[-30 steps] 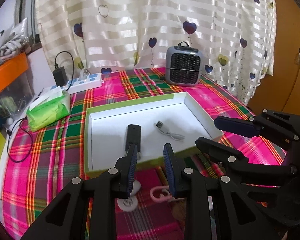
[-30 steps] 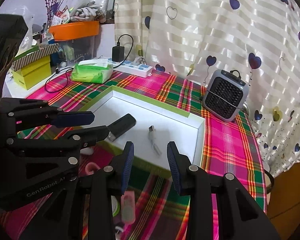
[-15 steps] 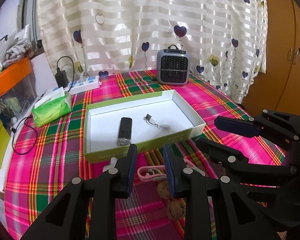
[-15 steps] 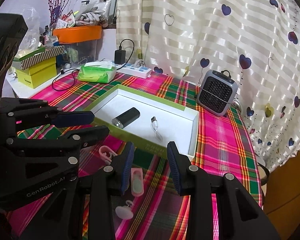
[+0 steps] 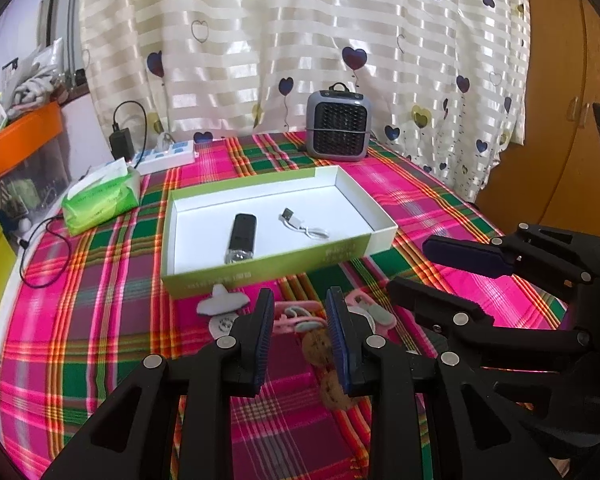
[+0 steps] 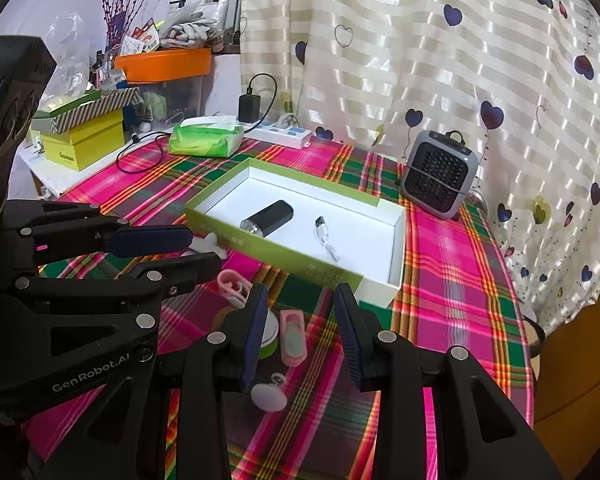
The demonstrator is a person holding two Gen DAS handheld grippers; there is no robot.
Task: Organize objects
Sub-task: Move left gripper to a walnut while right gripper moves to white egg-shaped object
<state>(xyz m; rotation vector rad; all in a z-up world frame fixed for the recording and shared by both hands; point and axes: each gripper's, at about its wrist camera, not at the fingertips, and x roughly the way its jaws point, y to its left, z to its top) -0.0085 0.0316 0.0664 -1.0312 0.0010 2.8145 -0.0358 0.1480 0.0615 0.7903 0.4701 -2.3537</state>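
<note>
A green-edged white box sits mid-table and holds a black power bank and a short white USB cable. In front of the box lie pink clips, a white hook piece and two cookies. My left gripper is open and empty above these small items. My right gripper is open and empty beside it, above the pink clip.
A grey mini heater stands behind the box. A green tissue pack, a power strip with charger, yellow boxes and an orange bin sit at the left. The table edge is at right.
Both grippers have drawn back and up from the box; the box looks smaller and the small items in front of it have come into view. Both stay open.
</note>
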